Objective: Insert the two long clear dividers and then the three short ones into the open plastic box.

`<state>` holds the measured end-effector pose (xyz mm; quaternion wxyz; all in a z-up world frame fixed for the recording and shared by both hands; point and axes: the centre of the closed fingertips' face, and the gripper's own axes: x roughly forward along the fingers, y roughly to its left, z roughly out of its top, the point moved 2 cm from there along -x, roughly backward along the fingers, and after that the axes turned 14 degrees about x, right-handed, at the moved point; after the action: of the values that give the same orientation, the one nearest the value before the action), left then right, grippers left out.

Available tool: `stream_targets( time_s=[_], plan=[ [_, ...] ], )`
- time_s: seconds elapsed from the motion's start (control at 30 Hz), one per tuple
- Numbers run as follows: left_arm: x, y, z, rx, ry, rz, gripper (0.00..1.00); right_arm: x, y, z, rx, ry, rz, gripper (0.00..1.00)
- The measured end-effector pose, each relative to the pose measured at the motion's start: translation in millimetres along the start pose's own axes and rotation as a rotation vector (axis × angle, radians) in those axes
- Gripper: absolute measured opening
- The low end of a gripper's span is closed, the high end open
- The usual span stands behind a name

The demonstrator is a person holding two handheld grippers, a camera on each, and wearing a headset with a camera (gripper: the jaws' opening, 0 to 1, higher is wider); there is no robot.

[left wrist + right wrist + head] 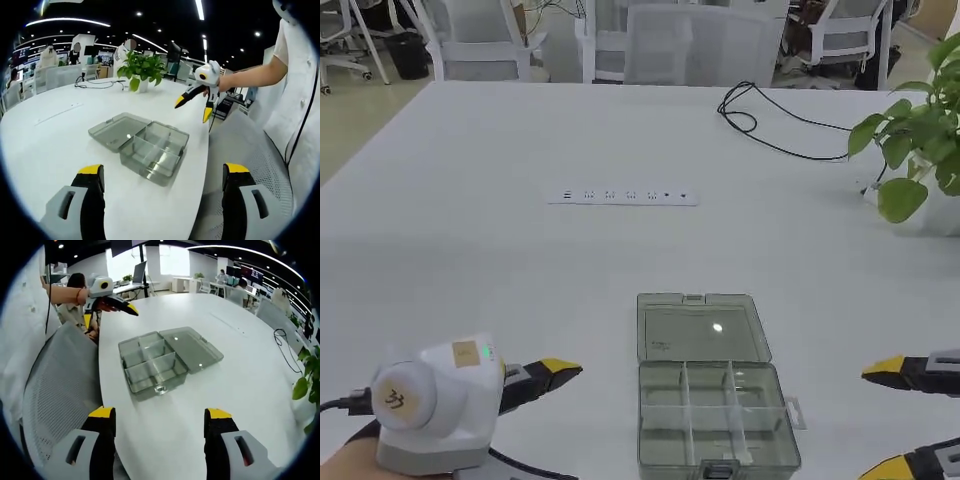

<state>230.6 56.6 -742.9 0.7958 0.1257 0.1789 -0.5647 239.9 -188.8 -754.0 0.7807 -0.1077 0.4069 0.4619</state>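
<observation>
Jaws of the left gripper (162, 171) stand spread wide, yellow tips well apart above the white table (520, 280). The right gripper (160, 413) is spread the same way. In the head view the left gripper shows one yellow tip, its other jaw hidden behind its own body, and the frame's right edge cuts the right gripper down to two tips.

Between the two grippers, touching neither, the plastic box (715, 440) lies open close to the table's near edge. It is smoky grey and see-through. Its lid (700, 330) is folded back flat on the table on the far side, with a ceiling light reflected in it. Clear dividers (686, 395) stand upright inside and split the tray into compartments. Because they are transparent, I cannot tell how many are long or short, nor whether each is fully seated.

Farther back, a white power strip (620, 196) lies on the table. Beyond it a black cable (760, 120) loops toward a potted plant (915, 140), which the right edge cuts off. Office chairs (650, 40) stand past the far edge.
</observation>
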Motion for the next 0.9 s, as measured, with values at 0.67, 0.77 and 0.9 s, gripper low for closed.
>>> stream_targets(
  time_s=[0.67,0.77,0.9],
  plan=[
    [0.4,-0.8,0.8,-0.004,-0.007,0.003,1.0,1.4,0.4,3.5,-0.024,0.009,0.005,0.73],
    [0.8,-1.2,1.7,-0.004,-0.009,0.005,1.0,1.7,0.7,3.9,-0.025,0.009,0.005,0.73],
    [0.7,-2.6,1.5,-0.003,-0.01,0.004,1.0,2.0,1.8,4.5,-0.027,0.008,0.006,0.73]
  ],
)
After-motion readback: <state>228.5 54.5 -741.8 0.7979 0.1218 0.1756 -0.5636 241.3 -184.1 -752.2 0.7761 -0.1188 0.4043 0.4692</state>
